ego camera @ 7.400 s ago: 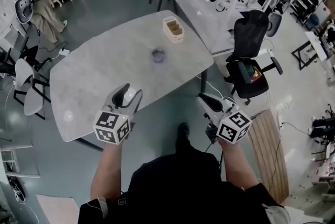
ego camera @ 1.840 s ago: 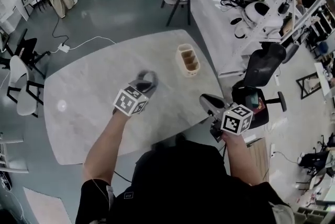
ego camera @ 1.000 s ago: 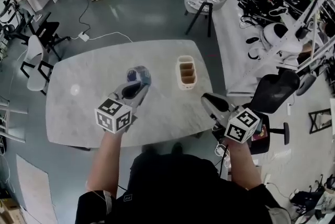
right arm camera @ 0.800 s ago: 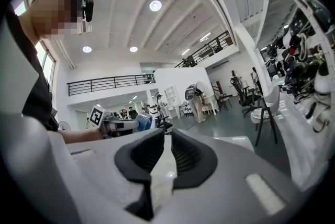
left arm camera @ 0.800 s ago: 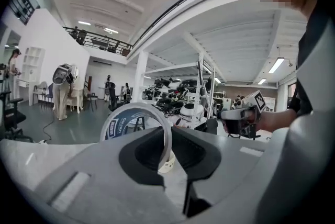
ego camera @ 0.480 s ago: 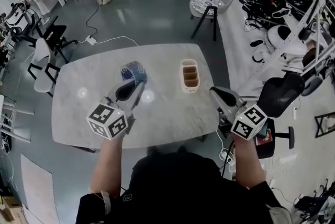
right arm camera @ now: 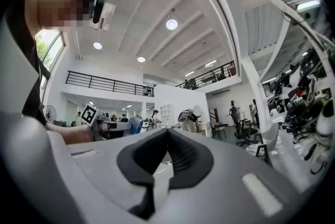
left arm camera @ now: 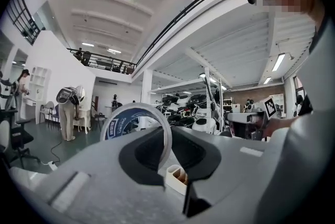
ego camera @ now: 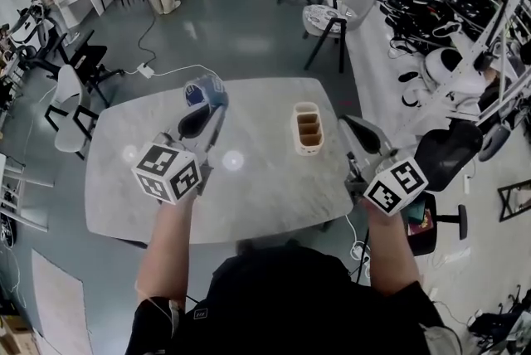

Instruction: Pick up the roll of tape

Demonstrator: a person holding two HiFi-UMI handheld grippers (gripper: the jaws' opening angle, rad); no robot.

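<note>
Overhead, we stand at the near edge of a pale grey, marble-patterned table (ego camera: pixel 265 187) with rounded corners. Its top is almost bare, which leaves plenty of working room. Our left gripper (ego camera: pixel 209 103), a white two-jaw tool with black pads and a marker cube at its rear, reaches out level over the far left of the top. Its jaws stand narrow, pinched on the thin wall of a ring so that the loop stands on edge beyond the tips. Our right gripper (ego camera: pixel 347 123), its twin, hovers at the table's right edge with jaws pressed together on nothing. We judge it is kept aside because one tool is enough for so light a load. A cream, oblong, compartmented holder (ego camera: pixel 309 128) sits on the table between the two tools, apart from both and out of the way. Smallest of all is the roll of tape (ego camera: pixel 203 89), a clear band round a blue printed core. It rides in the left jaws over the table's far edge, and as far as we can judge it is clear of the top. The left gripper view suggests one pad inside the ring and one outside. We judge the pick-up done, or nearly so.
</note>
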